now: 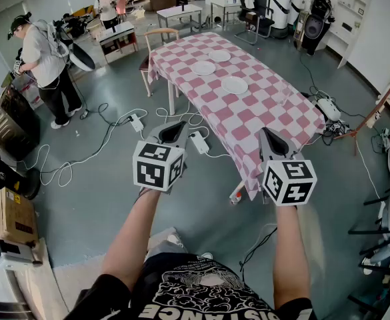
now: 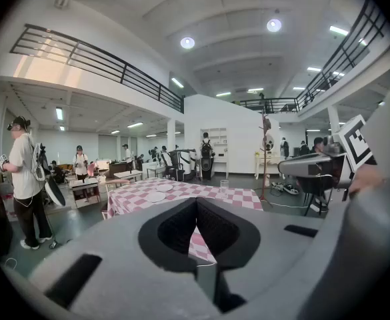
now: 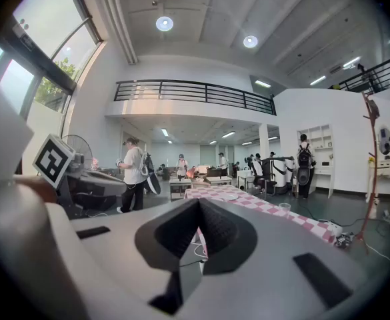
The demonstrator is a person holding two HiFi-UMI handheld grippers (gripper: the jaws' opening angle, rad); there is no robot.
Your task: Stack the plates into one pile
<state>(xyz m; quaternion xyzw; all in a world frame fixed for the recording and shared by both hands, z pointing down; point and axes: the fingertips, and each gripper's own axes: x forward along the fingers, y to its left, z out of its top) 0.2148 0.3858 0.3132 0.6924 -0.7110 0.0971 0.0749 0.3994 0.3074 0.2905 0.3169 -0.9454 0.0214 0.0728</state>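
Three plates [image 1: 203, 67] lie apart; shirt [image 1: 201, 297] print ends "STANCE".

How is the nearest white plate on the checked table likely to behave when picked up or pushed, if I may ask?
The nearest plate looks rigid and shallow, so it should lift without flexing, though its low rim leaves little to grip. Its smooth white surface suggests that it may be slippery and breakable. Pushed, it might drag and bunch the tablecloth.

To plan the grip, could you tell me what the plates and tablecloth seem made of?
The plates look like white ceramic or plastic, smooth and plain; too distant to settle. The tablecloth looks like soft cloth, pink-and-white checked, hanging in folds at the edge.
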